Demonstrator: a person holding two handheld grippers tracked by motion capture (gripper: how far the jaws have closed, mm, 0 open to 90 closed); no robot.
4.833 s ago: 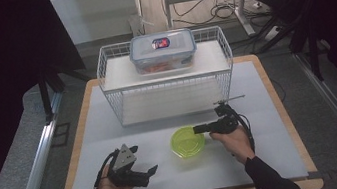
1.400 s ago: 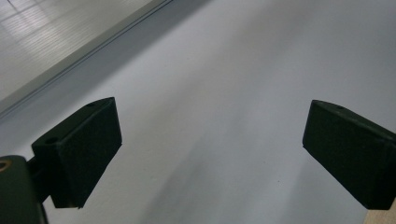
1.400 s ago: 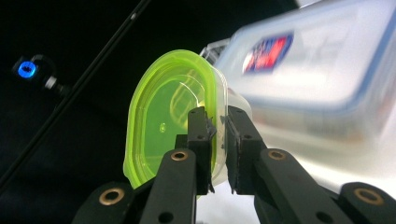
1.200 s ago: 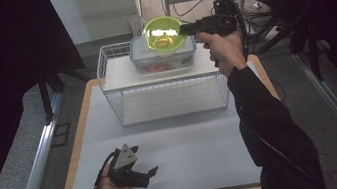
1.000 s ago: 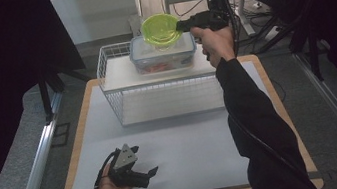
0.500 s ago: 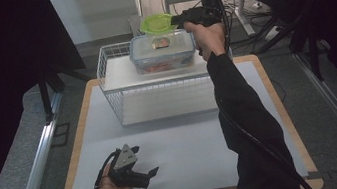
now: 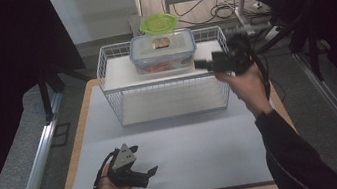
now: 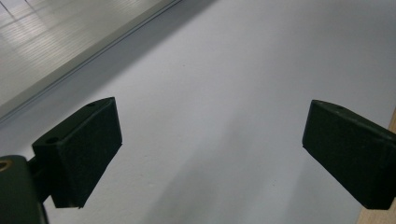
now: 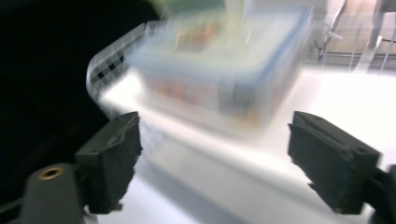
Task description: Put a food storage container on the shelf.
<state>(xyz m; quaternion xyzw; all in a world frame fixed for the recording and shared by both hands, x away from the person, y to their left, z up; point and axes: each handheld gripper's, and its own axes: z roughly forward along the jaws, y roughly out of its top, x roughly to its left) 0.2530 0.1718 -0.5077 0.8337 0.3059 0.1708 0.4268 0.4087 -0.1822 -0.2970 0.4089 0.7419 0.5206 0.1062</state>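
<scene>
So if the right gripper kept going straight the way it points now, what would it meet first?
Probably the clear lidded container on the wire rack; it sits dead ahead of the open right gripper, though blur hides depth.

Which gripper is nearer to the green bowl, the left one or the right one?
The right. The right gripper is open beside the wire rack, below and right of the green bowl. The left gripper rests open at the table's near edge, far away.

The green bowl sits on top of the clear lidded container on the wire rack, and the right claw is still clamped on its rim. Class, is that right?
Not quite. The green bowl does sit on the clear lidded container on the wire rack, but the right claw has let go: the high view shows it off to the right of the container, and the right gripper view shows its jaws wide apart, holding nothing.
</scene>
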